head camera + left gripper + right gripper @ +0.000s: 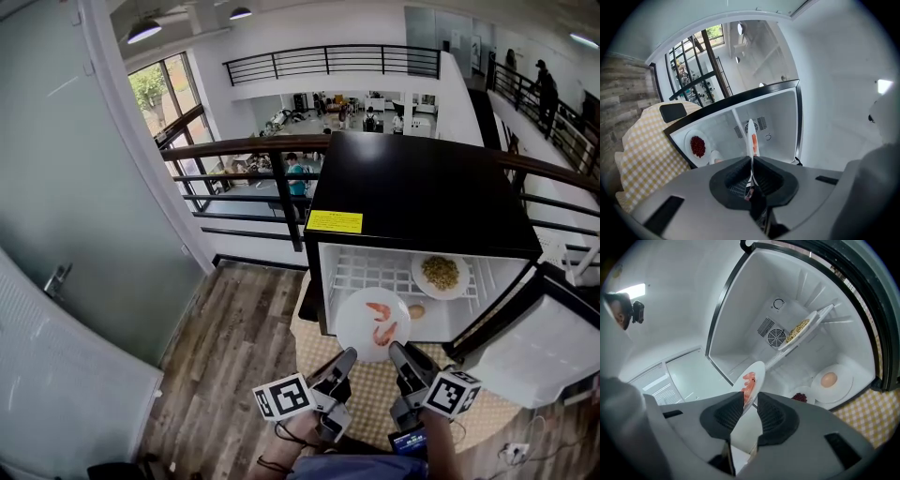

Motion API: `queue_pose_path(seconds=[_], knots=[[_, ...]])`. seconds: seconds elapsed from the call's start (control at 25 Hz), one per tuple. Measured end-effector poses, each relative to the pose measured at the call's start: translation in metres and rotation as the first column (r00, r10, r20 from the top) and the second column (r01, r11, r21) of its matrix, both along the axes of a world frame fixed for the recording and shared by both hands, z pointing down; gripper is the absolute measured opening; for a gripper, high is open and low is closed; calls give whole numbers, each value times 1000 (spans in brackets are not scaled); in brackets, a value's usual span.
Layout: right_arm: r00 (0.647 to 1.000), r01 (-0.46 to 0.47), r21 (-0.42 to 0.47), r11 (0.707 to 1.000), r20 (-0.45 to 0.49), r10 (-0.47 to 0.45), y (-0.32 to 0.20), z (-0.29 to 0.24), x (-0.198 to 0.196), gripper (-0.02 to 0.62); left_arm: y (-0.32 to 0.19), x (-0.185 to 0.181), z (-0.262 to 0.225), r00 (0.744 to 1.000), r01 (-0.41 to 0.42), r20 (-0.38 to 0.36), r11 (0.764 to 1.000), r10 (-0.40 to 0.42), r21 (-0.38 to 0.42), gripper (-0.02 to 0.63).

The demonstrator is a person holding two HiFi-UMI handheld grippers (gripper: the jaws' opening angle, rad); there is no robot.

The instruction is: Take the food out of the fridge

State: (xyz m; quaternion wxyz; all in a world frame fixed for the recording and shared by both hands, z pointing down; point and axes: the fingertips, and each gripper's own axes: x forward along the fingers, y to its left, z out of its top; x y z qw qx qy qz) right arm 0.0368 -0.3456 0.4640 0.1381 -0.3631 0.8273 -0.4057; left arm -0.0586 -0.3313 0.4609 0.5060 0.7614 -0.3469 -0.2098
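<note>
White plate of shrimp [355, 329] level at the open fridge [412, 202] mouth, noodle plate [419, 281] on its shelf

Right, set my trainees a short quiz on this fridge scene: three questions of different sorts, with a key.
1. True or false: the door of the fridge is shut.
2. What food lies on the plate that the left gripper clamps by its rim? A bread, B shrimp, C salad.
3. Fill in: the plate of yellow food sits on the fridge's ____ shelf.
Key: 1 false; 2 B; 3 upper.
</note>
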Motion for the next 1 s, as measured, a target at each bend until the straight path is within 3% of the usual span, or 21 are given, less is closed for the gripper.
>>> queue_pose_path(seconds=[0.28,0.52,1.0], knots=[[995,-39,-2,999,-92,38,33,0,-4,100,35,-12,8,1000,-10,16,1000,10,-7,25],[999,-31,-23,999,-34,30,78,10,-18,98,73,-18,14,999,-39,24,999,40,-11,26],[993,-111,-85,990,-47,108,173,38,-27,98,158,-29,42,993,-112,19,991,114,-79,26]])
